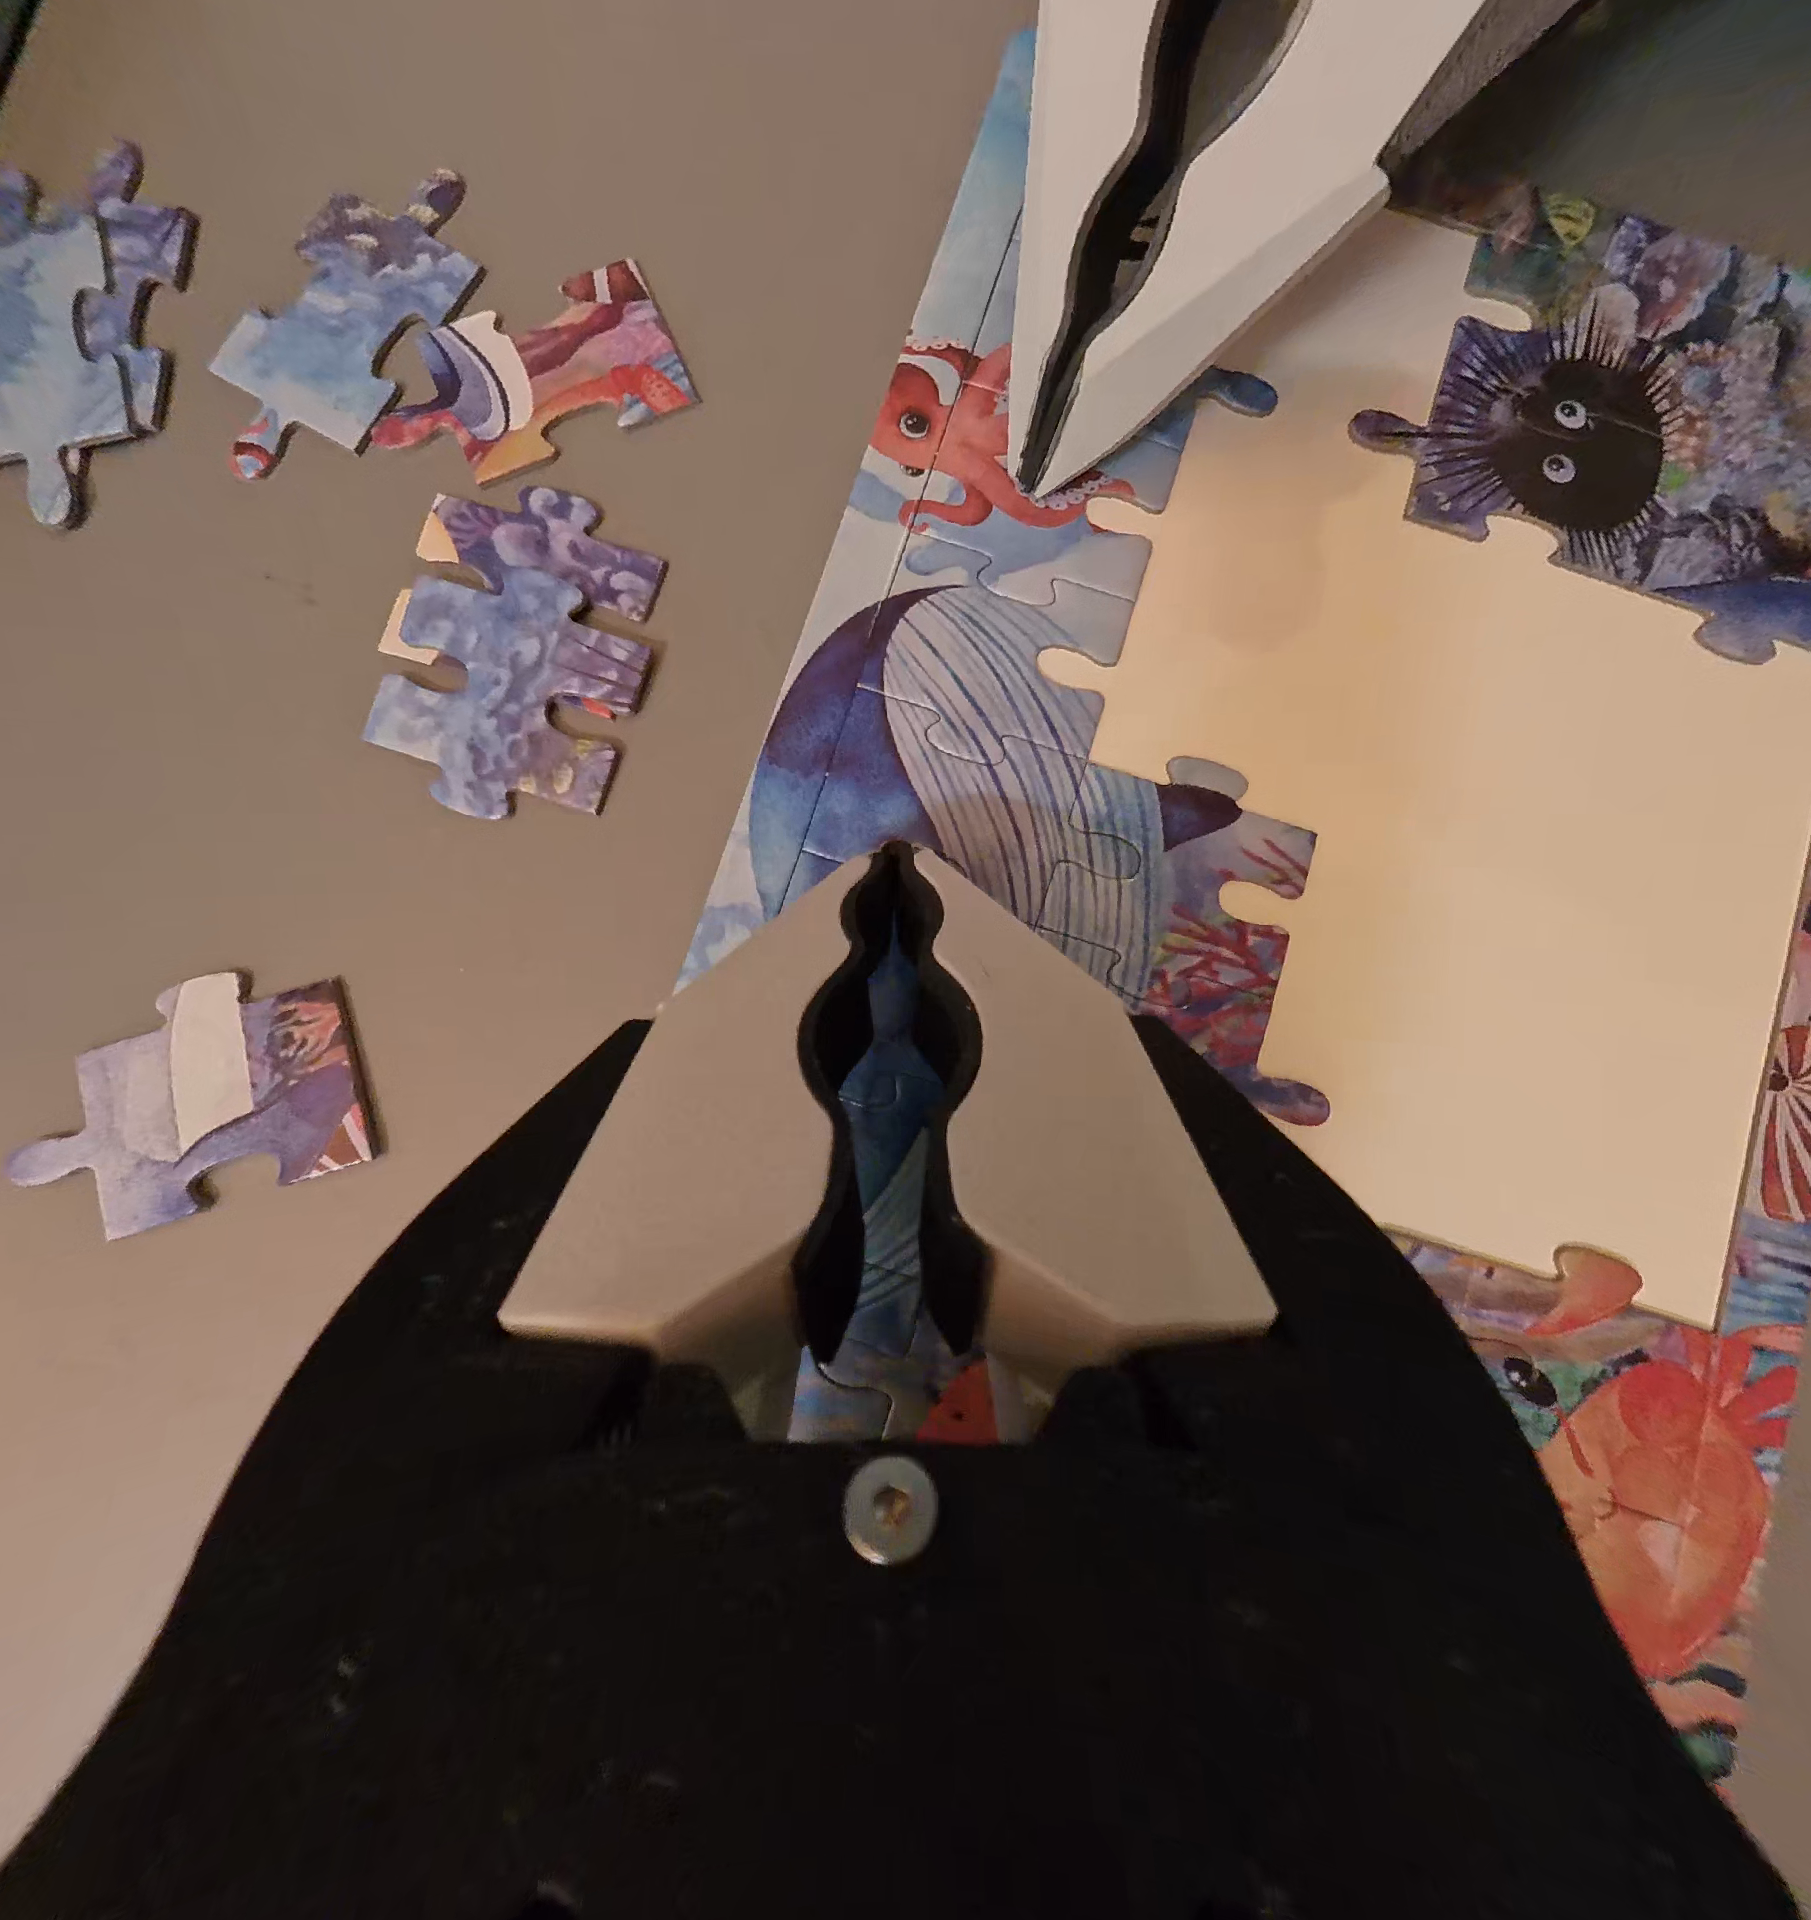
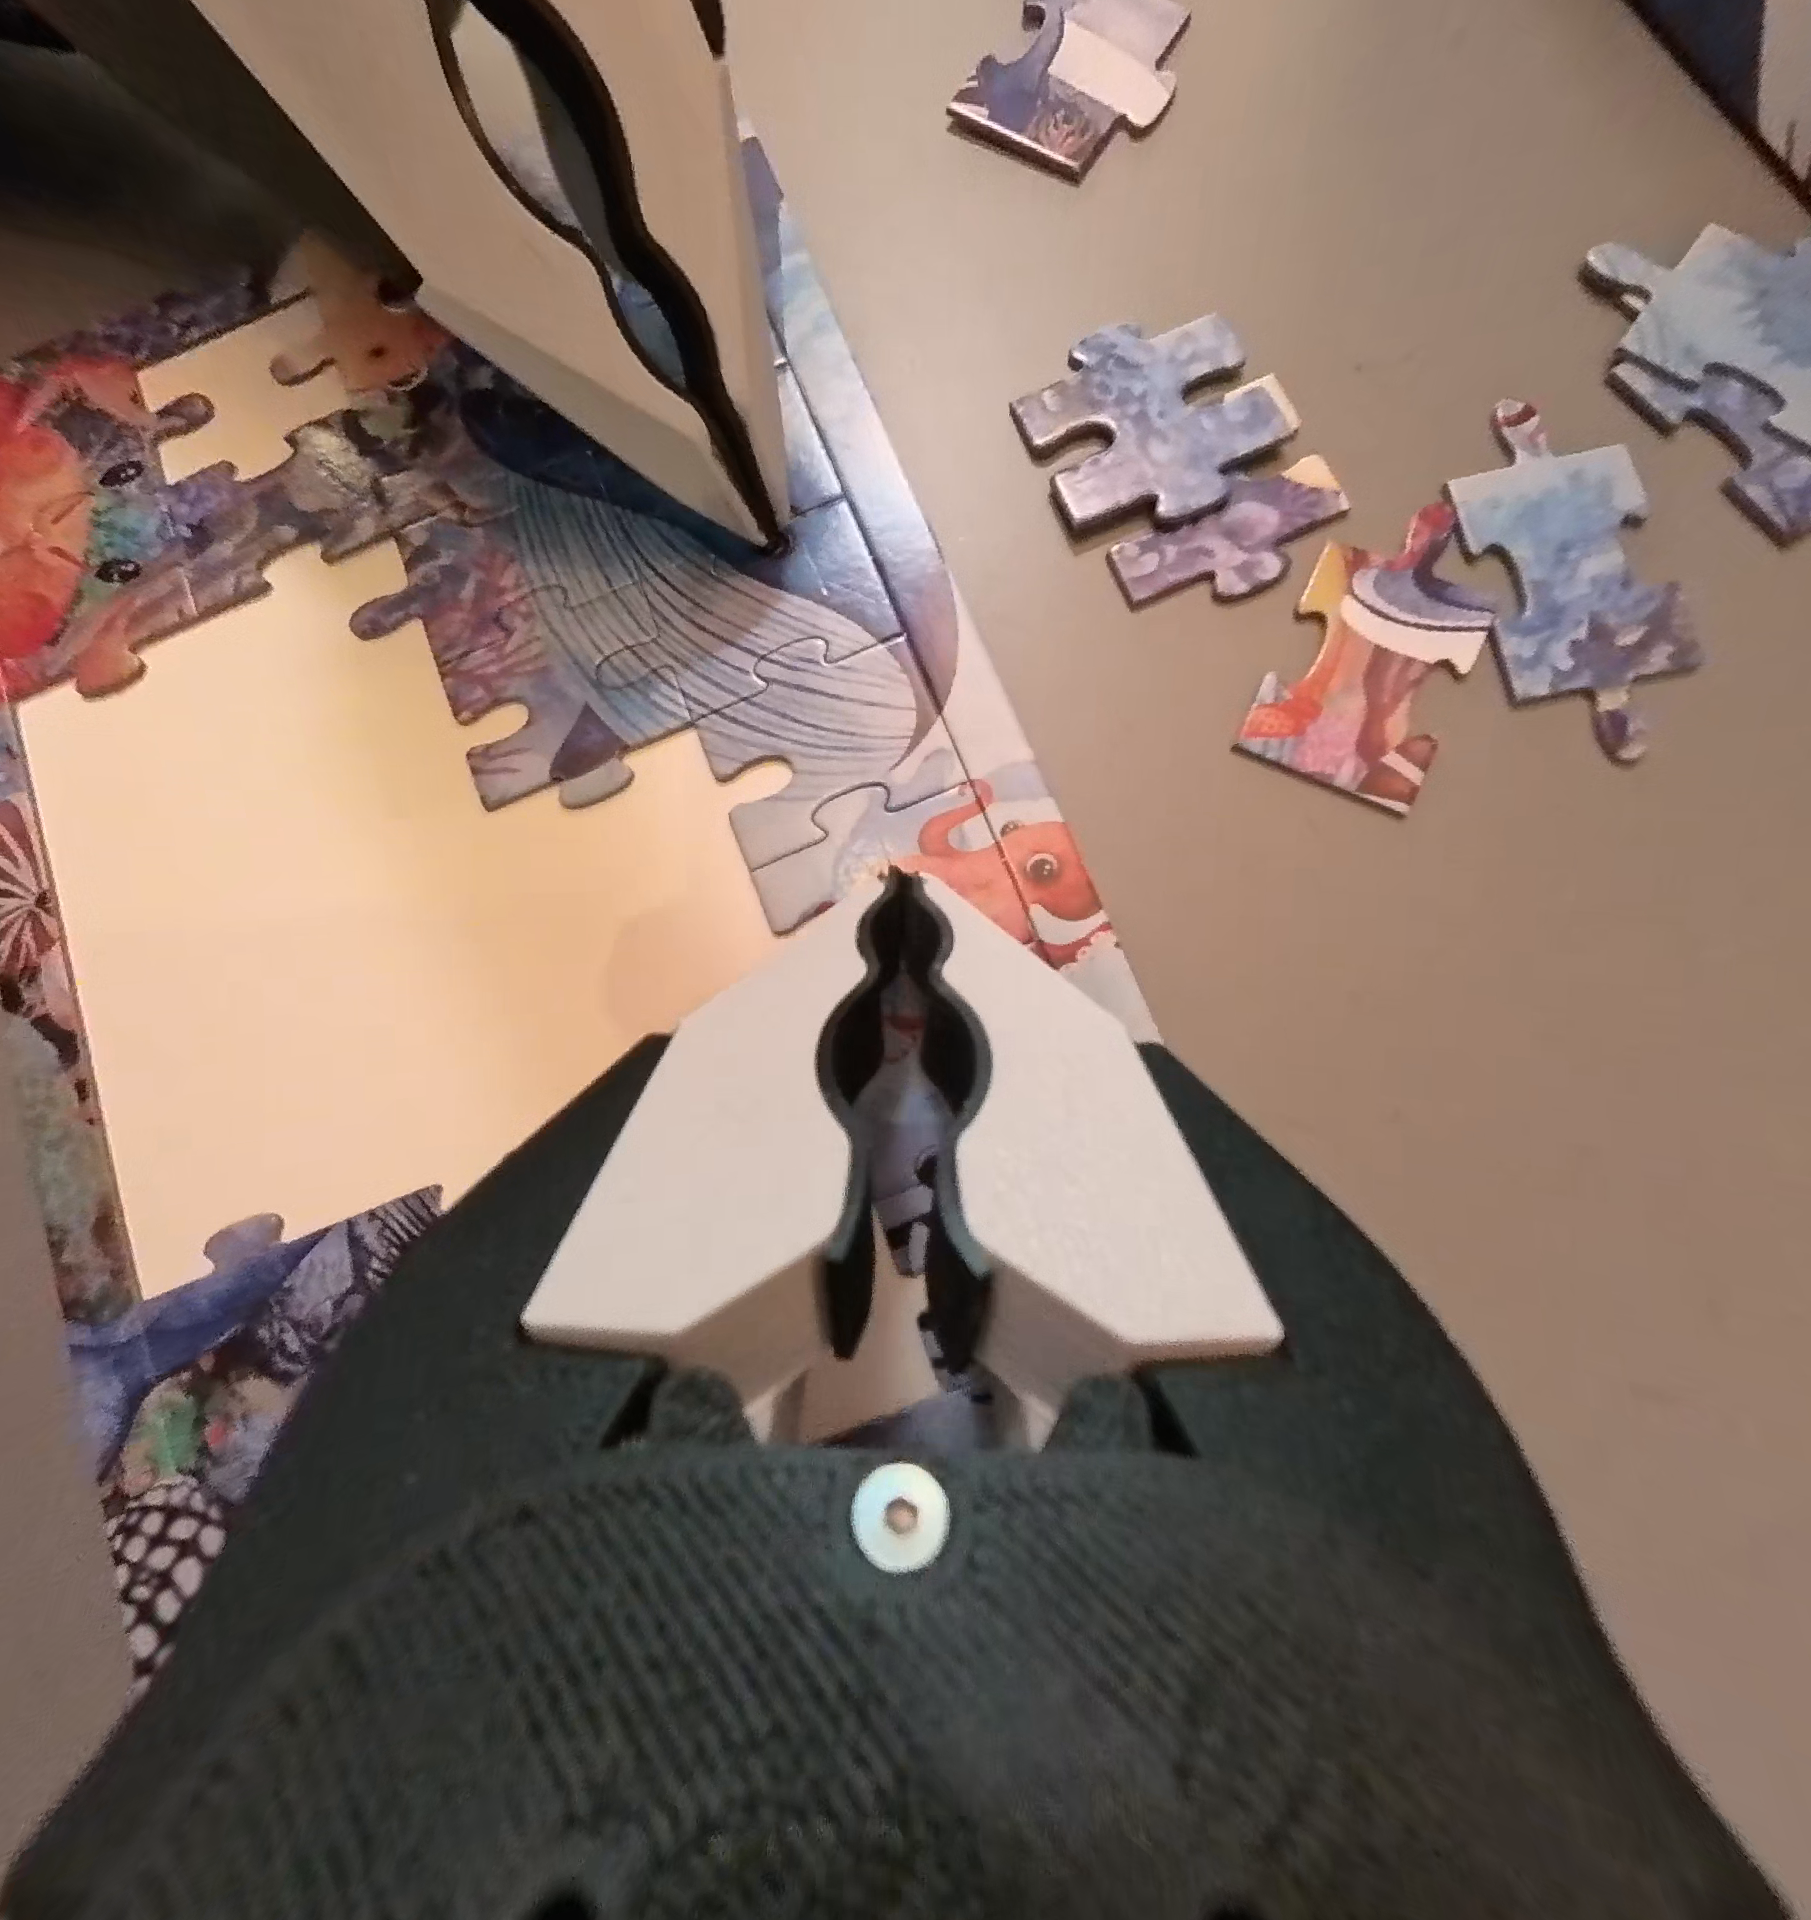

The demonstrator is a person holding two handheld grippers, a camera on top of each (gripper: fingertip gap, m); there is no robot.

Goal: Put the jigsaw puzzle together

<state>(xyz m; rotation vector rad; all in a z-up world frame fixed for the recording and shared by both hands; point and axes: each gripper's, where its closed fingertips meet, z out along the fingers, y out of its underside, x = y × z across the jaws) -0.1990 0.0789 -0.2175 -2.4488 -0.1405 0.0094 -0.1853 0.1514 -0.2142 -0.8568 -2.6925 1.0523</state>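
Directly under the left gripper (image 1: 893,850), whose jaws are pressed together and empty, lies the whale part of the puzzle (image 1: 984,748); the right gripper (image 1: 1036,480), likewise clenched, tips onto the octopus farther up that strip. Loose pieces (image 1: 516,644) lie well apart to the left, so the left gripper is nearer them.

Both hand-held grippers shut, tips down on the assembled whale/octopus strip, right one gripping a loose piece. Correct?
Not quite: the right hand-held gripper grips nothing. The right wrist view shows its shut tips on the octopus part of the assembled strip, with no piece between them. The left hand-held gripper is likewise shut, tips on the whale. The loose pieces lie apart on the table.
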